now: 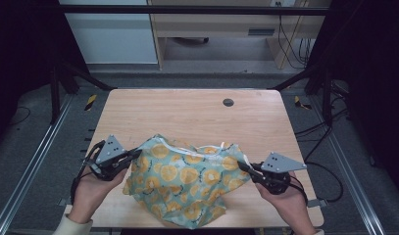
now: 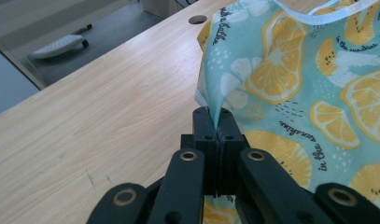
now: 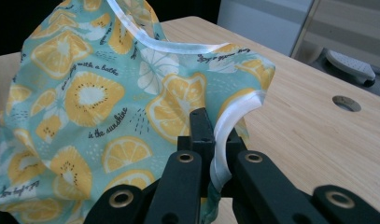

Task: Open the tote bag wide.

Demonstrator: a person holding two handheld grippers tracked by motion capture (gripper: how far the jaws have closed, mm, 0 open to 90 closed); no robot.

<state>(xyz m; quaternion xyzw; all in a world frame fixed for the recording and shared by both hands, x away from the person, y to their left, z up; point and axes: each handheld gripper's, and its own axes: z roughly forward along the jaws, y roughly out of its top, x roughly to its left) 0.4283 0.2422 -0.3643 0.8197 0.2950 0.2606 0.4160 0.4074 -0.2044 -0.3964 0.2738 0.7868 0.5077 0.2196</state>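
The lemon-print cloth [image 1: 187, 183] is seen in the high view on the near half of the wooden table [image 1: 187, 112], bunched into a mound, with its lower edge reaching the table's near rim. It is flanked by the left gripper [image 1: 136, 154] at its left side and the right gripper [image 1: 243, 165] at its right side, each held in a hand coming in from below. A round hole [image 1: 228, 102] is seen in the table top, well beyond the cloth.

In the left gripper view, the jaws are seen pressed together on a fold of the cloth [image 2: 295, 84], which rises from between them and spreads to the right; bare table [image 2: 99, 116] is shown to the left.

In the right gripper view, the jaws are seen clamped on the cloth's white-bound hem [image 3: 229, 121], which runs up and out from between them. The printed fabric [image 3: 85, 102] is spread to the left, and the table [image 3: 309, 126] is shown to the right.
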